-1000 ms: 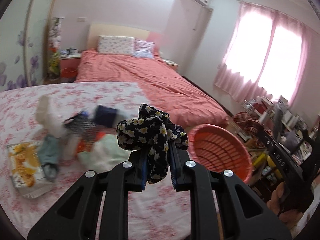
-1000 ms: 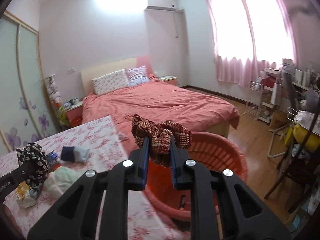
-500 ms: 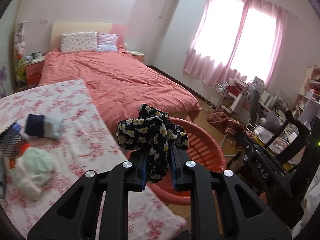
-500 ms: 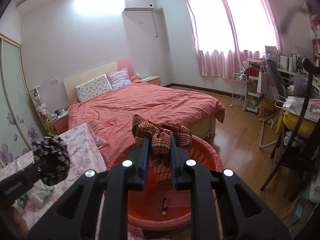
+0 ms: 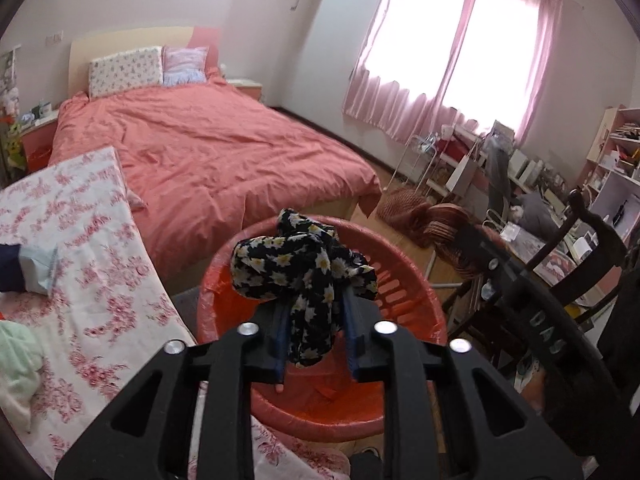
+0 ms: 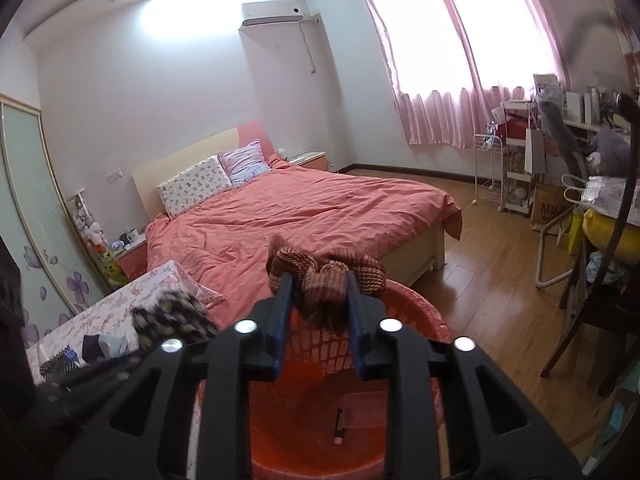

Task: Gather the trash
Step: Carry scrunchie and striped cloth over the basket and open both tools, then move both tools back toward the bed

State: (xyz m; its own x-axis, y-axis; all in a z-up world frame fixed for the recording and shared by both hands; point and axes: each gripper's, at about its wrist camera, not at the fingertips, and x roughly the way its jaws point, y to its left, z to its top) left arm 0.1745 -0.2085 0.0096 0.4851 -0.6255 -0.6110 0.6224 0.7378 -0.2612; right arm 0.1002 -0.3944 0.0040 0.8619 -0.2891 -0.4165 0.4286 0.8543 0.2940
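My left gripper [image 5: 316,316] hovers over the red plastic basket [image 5: 404,276]. A black cloth with white daisies [image 5: 300,264] lies across its tips and hangs between them. The jaws are opening and the pads stand a little off the cloth. My right gripper [image 6: 318,300] is above the same basket [image 6: 416,304], and a brown striped knit cloth [image 6: 328,276] sits loose between its opening jaws. That brown cloth [image 5: 424,216] also shows at the right of the left wrist view. A marker [image 6: 339,426] and a clear packet [image 6: 368,406] lie in the basket.
The table with a pink floral cover [image 5: 100,260] is at the left and bears a navy and pale blue packet [image 5: 24,268] and a pale green wad [image 5: 16,352]. A bed [image 5: 208,140] stands behind. A dark chair [image 5: 580,240] and a cluttered desk are to the right.
Both grippers have swung right, away from the table, to above the basket. The jaws of both have widened, and the cloths sit looser between them.
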